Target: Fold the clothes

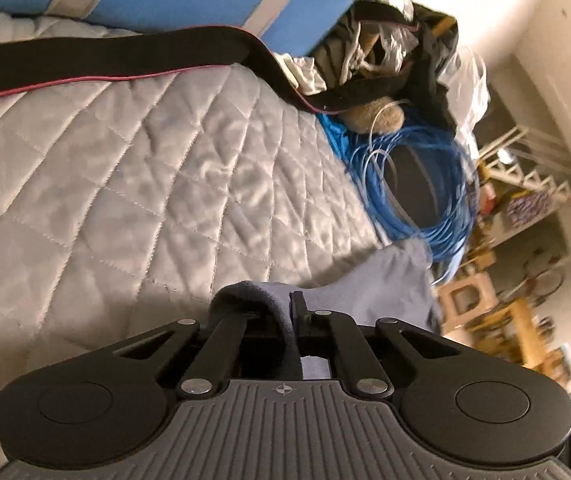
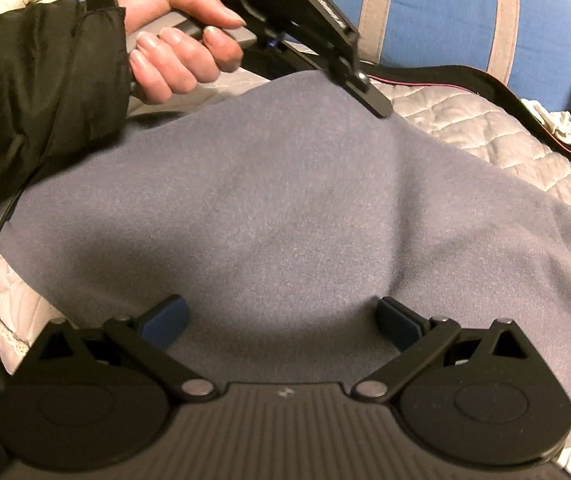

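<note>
Left gripper [image 1: 291,312] pinching cloth [image 2: 285,208] edge; right gripper [image 2: 281,320] wide, hovering over it on bed [image 1: 125,168]. Risk: thin pinch slipping, fold collapsing.

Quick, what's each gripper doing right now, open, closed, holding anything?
Left gripper: closed on a fold of the grey-blue garment.
Right gripper: open, holding nothing, poised over the garment.

Grey-blue fleece garment [image 2: 293,208] (soft, rumpled) draped flat.
</note>
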The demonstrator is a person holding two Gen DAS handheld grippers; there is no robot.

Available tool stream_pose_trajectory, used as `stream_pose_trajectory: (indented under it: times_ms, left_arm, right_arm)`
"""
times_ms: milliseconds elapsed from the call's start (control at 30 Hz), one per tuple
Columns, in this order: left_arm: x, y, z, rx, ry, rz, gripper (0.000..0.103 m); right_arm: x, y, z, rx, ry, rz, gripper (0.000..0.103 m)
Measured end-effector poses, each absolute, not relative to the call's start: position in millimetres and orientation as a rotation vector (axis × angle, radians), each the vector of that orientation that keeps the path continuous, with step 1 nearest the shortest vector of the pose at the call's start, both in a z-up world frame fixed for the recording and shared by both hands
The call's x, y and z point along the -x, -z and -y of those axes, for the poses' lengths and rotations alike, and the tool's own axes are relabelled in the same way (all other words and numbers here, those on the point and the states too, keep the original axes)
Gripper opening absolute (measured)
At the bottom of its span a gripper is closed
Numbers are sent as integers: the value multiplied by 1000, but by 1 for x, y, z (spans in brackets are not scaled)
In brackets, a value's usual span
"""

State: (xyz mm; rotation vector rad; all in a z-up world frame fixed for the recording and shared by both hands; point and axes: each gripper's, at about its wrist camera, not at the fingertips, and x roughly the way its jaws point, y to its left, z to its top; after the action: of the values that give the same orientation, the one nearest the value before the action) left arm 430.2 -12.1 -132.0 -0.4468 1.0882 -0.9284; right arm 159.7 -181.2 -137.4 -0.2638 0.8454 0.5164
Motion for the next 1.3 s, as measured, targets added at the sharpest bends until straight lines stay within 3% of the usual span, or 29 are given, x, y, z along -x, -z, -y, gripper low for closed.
stream_pose_trajectory:
  times_ms: [100, 367, 433, 500, 533, 800, 1133, 1300]
  left_arm:
    - [-434, 131, 0, 482, 910, -1086, 5]
    - [-422, 84, -51, 503, 640, -867, 8]
    - [-405, 69, -48, 407, 581, -825, 38]
    - [-384, 54, -44, 296, 515, -781, 51]
    - [-373, 50, -43, 246, 505, -771, 52]
    - [-294, 52, -62, -123, 436, -773, 53]
    - [-264, 96, -107, -264, 287, -958, 55]
    - [-236, 80, -109, -430, 173, -948, 54]
  right_arm:
    - [-162, 137, 182, 262, -517, -849, 103]
    - [-166, 134, 181, 278, -515, -874, 103]
    - [-169, 129, 180, 292, -515, -899, 103]
    - [-172, 123, 181, 292, -510, -916, 103]
    - [-174, 121, 183, 283, -502, -915, 103]
    - [-186, 107, 188, 171, -427, -882, 103]
    - [-179, 93, 165, 182, -444, -805, 103]
    - [-176, 92, 161, 186, -445, -798, 103]
